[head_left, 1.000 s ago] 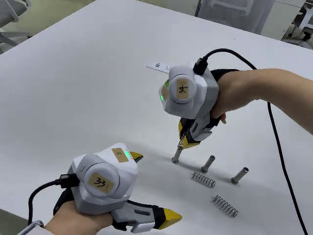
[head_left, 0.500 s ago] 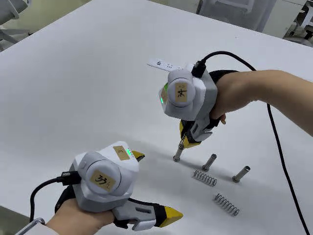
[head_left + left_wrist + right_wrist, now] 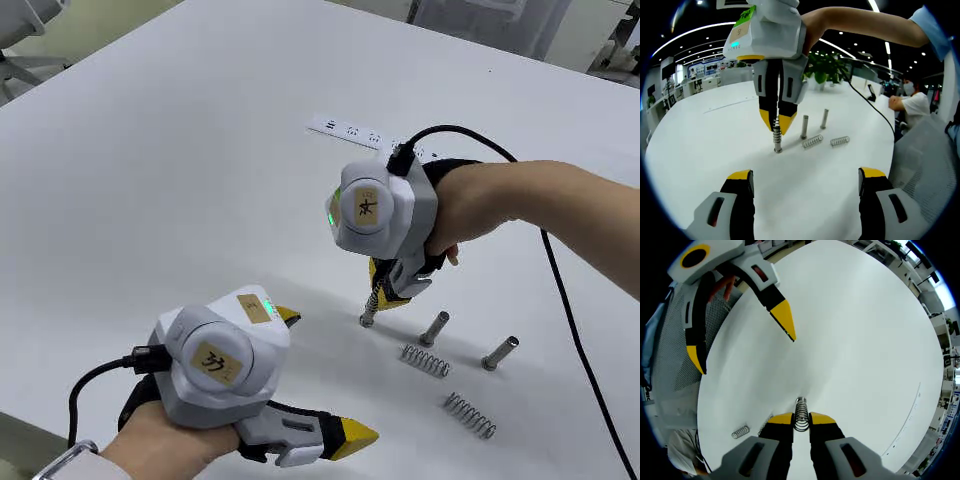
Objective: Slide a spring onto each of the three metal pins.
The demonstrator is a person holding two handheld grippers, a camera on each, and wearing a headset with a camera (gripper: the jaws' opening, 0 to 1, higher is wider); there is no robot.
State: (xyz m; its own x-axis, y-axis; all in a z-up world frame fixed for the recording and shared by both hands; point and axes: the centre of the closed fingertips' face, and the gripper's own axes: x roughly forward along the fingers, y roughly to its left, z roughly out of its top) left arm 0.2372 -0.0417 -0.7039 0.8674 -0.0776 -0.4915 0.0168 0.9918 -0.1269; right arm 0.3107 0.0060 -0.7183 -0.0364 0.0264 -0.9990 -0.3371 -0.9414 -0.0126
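Slightly lower now, right gripper [image 3: 774, 125] presses spring [image 3: 776, 132] onto pin [image 3: 777, 146].

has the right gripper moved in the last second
Yes. The right gripper has come down: it now sits nearer the base of the pin, taking the spring lower on it.
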